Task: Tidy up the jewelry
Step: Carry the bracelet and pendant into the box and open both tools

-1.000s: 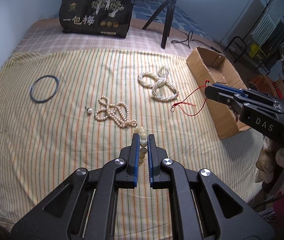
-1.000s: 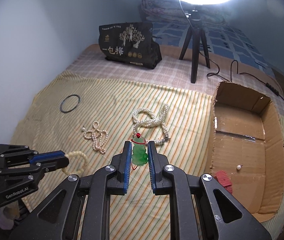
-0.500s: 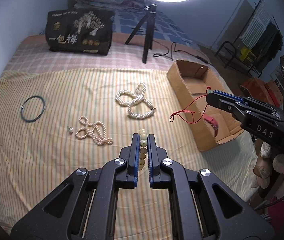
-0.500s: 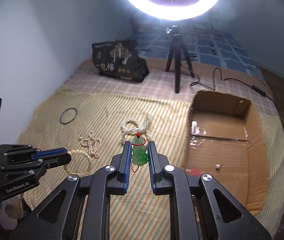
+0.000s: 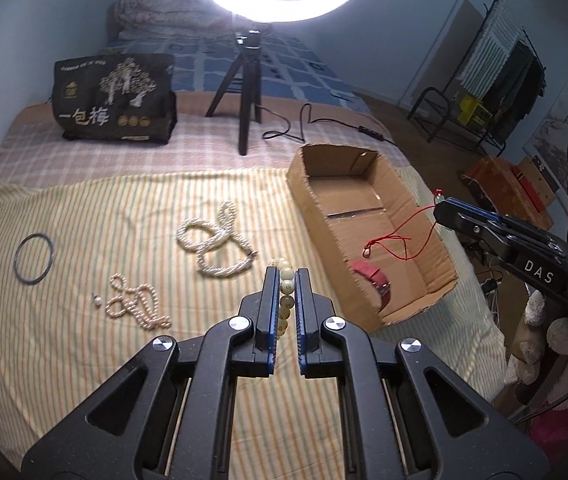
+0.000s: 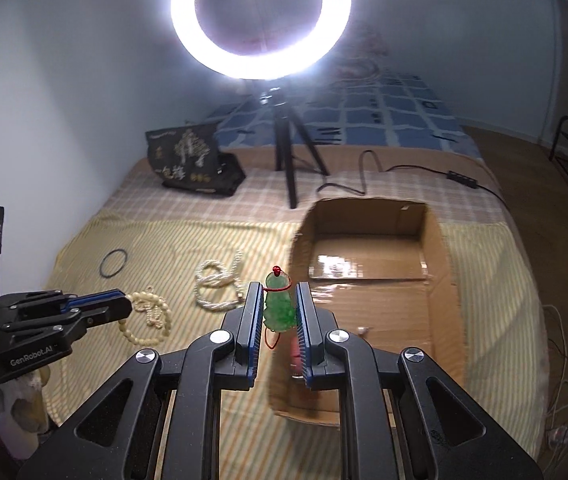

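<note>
Left wrist view: cardboard box (image 5: 436, 280) holds a red strap (image 5: 372, 276); left gripper (image 5: 285, 280) pinches beads (image 5: 286, 286), right gripper (image 6: 280, 304) a green pendant (image 6: 279, 308).

1. Left hand-held gripper (image 5: 285, 280): jaws closed on a pale bead bracelet (image 5: 286, 286), held above the striped bedsheet (image 5: 84, 208).
2. Ahead and slightly left of it: coiled white pearl necklace (image 5: 216, 246) on the sheet.
3. Farther left: smaller pearl strand (image 5: 136, 304), a loose pearl (image 5: 97, 301) just beside it, and a dark bangle (image 5: 34, 258).
4. Ahead right: open cardboard box (image 5: 308, 208) containing a red strap (image 5: 374, 280).
5. Far right: right hand-held gripper (image 5: 442, 210) over the box, a red cord (image 5: 398, 240) hanging from its tip.
</note>
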